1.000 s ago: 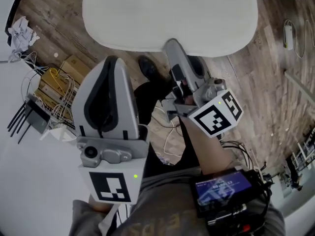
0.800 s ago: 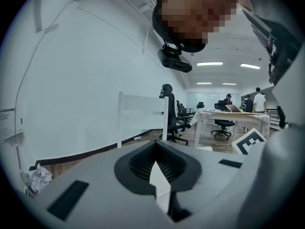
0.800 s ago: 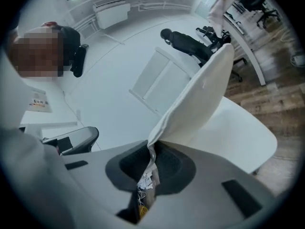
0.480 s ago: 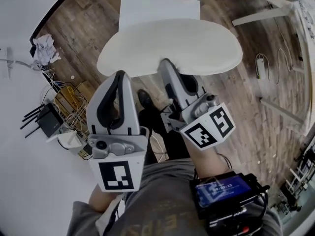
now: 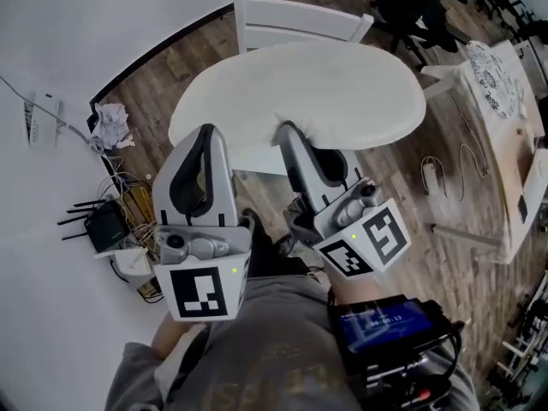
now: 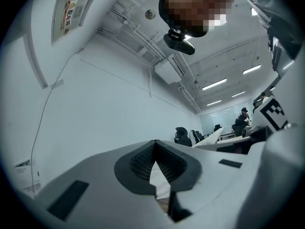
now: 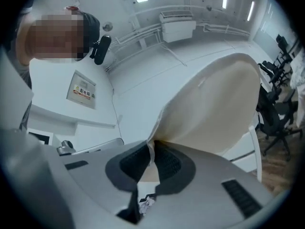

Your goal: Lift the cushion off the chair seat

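Cream cushion (image 5: 325, 92): long axis left-right; right gripper (image 5: 287, 132) jaws pinch near edge; left gripper (image 5: 205, 134) jaws closed.

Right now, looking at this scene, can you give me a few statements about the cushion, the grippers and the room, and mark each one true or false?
1. The right gripper is clamped on the edge of the cushion. True.
2. The cushion lies flat on the chair. False: it is held up in the air, off the seat.
3. The left gripper grips the cushion too. False: its jaws are together with nothing between them.
4. Crumpled paper lies on the floor near the wall. True.
5. The floor is carpeted. False: it is wood planks.
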Demonstrator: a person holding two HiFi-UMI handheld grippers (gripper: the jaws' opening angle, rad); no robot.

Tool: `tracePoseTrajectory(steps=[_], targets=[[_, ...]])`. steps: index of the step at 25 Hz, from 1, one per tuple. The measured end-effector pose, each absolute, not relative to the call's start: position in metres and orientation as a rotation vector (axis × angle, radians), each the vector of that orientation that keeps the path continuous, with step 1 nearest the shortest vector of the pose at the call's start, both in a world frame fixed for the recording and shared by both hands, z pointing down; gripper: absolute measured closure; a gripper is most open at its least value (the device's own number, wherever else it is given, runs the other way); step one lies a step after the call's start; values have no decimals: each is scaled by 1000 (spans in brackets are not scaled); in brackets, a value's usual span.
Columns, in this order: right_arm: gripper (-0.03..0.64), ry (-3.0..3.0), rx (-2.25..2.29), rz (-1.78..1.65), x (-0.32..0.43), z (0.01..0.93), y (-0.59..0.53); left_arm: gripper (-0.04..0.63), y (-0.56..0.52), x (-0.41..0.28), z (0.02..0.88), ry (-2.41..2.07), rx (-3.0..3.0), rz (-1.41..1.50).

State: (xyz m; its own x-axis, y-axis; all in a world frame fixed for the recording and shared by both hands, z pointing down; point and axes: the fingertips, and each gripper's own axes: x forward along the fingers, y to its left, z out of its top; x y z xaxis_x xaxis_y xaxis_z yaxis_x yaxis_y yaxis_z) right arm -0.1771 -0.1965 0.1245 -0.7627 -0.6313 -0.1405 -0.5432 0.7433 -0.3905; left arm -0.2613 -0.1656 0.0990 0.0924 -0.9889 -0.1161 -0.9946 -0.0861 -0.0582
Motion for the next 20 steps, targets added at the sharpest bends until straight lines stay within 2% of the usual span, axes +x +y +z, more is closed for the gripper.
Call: tracePoseTrajectory(steps=[7, 20], targets=[[588, 2713, -923, -144, -186, 39, -184, 589, -155, -267, 30, 2027, -2123, 131], [583, 2728, -1121, 227, -190, 21, -190, 589, -161, -268, 16, 2041, -2025, 150]])
